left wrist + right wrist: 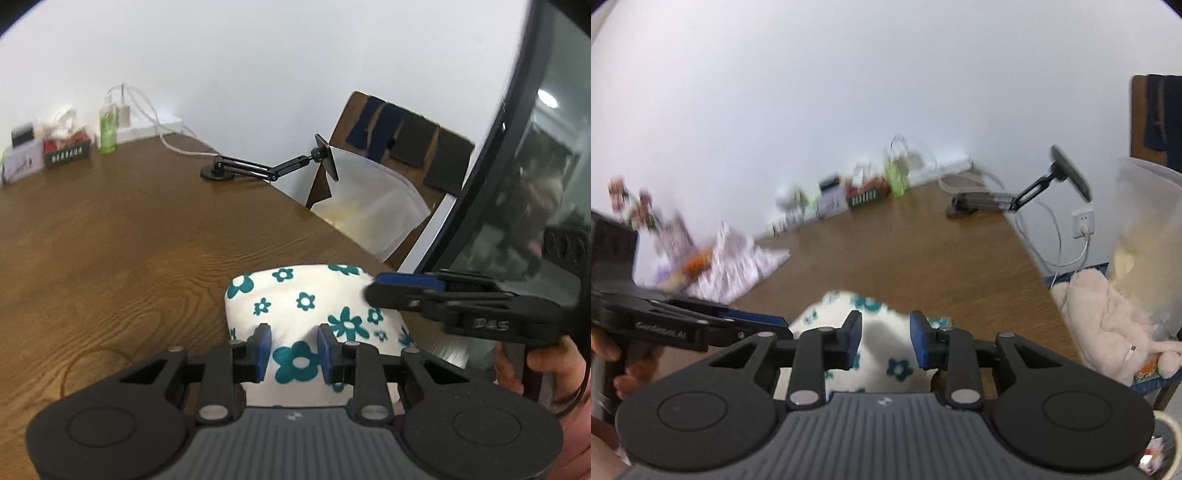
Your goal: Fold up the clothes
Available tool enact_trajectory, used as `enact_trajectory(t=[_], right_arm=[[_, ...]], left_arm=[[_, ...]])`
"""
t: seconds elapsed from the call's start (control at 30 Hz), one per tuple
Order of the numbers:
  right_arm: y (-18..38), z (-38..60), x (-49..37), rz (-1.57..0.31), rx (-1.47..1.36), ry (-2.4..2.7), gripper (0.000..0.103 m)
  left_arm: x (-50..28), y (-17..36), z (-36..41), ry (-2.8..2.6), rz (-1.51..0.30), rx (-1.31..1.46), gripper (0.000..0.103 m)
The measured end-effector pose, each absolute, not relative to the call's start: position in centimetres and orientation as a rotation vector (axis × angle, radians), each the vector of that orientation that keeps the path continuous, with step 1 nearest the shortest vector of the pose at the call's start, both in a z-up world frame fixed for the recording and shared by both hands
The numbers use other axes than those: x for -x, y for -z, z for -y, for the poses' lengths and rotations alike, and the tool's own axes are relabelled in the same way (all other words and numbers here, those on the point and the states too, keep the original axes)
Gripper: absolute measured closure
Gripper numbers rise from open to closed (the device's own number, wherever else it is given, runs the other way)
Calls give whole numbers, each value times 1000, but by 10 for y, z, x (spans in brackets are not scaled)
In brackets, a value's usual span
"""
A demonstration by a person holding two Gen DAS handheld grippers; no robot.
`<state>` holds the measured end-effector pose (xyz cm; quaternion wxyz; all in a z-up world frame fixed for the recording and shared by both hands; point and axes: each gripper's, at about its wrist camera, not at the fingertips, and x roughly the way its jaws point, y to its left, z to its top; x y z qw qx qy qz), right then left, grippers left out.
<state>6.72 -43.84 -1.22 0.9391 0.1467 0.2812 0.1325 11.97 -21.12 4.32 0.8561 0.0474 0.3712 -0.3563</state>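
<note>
Wooden table [110,240], floral garment [306,306] folded; both grippers' jaws apart, empty

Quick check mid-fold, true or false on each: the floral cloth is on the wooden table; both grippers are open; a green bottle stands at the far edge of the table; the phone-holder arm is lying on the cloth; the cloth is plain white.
1. The floral cloth lies on the wooden table. True.
2. The left gripper and right gripper are both open. True.
3. A green bottle stands at the table's far edge. True.
4. The phone-holder arm lies on the cloth. False: its base stands on bare wood, well apart from the cloth.
5. The cloth is plain white. False: it has teal flowers.
</note>
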Motion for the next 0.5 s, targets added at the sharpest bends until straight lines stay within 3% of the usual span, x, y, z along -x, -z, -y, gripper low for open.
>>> enact_trajectory(t=[0.3,0.5], right_arm=[[24,410,-74,-564,-242,-295,73],[22,366,-95,-557,-180,-410,73]], left_arm=[[-102,-28,207,713,-693,-212,78],[-88,-31,158,578,-681,-195,78]])
